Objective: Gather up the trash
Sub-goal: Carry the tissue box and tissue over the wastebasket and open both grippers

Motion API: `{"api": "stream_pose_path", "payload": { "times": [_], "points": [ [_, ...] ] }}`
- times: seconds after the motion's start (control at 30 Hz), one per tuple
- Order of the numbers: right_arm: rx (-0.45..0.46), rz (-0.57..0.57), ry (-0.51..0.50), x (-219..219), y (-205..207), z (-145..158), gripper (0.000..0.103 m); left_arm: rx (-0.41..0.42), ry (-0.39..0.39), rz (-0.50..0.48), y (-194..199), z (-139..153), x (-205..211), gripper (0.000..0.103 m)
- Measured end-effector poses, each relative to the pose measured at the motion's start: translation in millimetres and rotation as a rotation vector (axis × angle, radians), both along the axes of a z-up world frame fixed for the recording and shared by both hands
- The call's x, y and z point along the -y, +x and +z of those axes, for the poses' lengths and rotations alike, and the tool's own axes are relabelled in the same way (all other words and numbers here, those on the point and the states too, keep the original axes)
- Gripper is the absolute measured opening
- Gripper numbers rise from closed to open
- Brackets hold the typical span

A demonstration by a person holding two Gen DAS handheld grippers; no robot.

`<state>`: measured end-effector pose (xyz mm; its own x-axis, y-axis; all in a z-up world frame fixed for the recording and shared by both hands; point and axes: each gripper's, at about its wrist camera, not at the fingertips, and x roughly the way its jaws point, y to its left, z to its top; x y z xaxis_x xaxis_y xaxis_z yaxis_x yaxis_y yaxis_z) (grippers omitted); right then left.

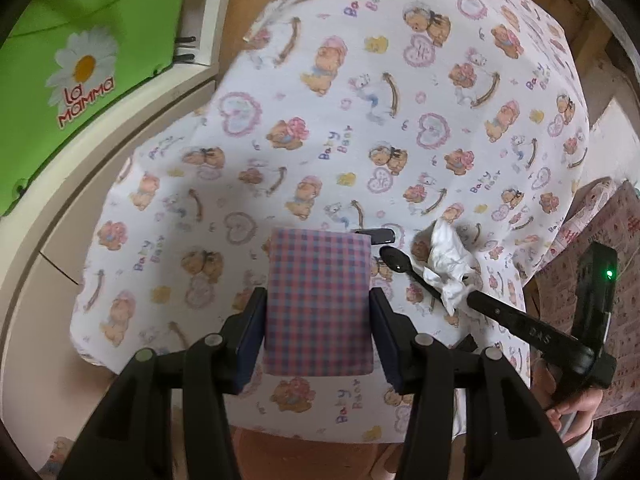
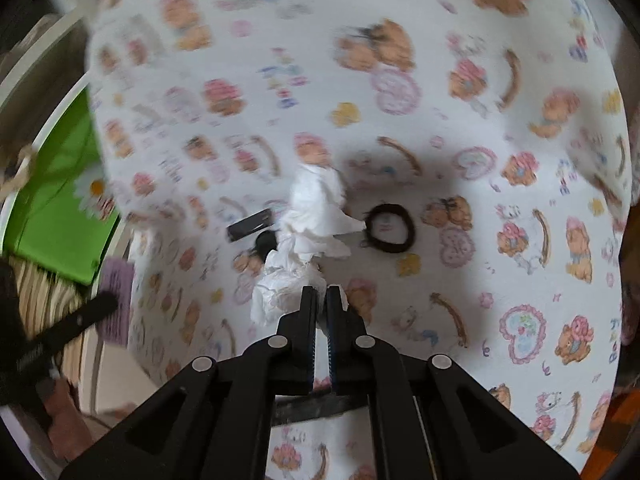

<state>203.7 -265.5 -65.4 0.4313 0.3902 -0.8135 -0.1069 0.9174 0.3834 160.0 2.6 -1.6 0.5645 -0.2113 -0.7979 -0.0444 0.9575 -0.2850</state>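
Note:
My left gripper [image 1: 318, 316] is shut on a pink and blue checked cup-like container [image 1: 319, 300] and holds it upright above the table. My right gripper [image 2: 320, 294] is shut on a crumpled white tissue [image 2: 308, 232] and holds it above the bear-print tablecloth [image 2: 460, 140]. In the left wrist view the tissue [image 1: 448, 264] hangs from the right gripper's fingers [image 1: 492, 308], just right of the container. A black plastic spoon [image 1: 396, 262] lies on the cloth beside the container.
A black hair tie [image 2: 391, 229] lies on the cloth right of the tissue. A small flat black object [image 2: 250, 225] lies left of it, also seen in the left wrist view [image 1: 374, 235]. A green "La Mamma" bag [image 1: 60, 80] sits beyond the table's left edge.

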Motion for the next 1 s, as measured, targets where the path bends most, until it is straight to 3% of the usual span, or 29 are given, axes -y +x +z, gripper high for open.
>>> {"api": "stream_pose_path", "payload": {
  "times": [0.23,0.4,0.67,0.77,0.9,1.0],
  "points": [
    [0.088,0.018,-0.004,-11.1,-23.7,17.6,0.006,0.068,0.061,-0.028,-20.0,14.2,10.9,0.048],
    [0.203,0.022,-0.161,-16.8,-55.3,40.6,0.006,0.017,-0.067,-0.061,-34.4,8.5,7.7,0.048],
    [0.266,0.030,-0.122,-21.4,-95.4,62.0,0.006,0.092,-0.004,-0.065,-69.3,14.9,5.7,0.048],
    [0.314,0.022,-0.151,-25.0,-116.6,73.7,0.006,0.137,0.033,-0.088,-84.2,19.8,9.8,0.048],
    [0.373,-0.004,-0.172,-18.2,-143.3,89.5,0.006,0.168,0.012,-0.105,-93.4,30.2,8.1,0.048],
    [0.365,0.004,-0.126,-18.1,-161.0,92.3,0.006,0.149,0.007,-0.128,-102.0,27.2,9.7,0.048]
  ]
}}
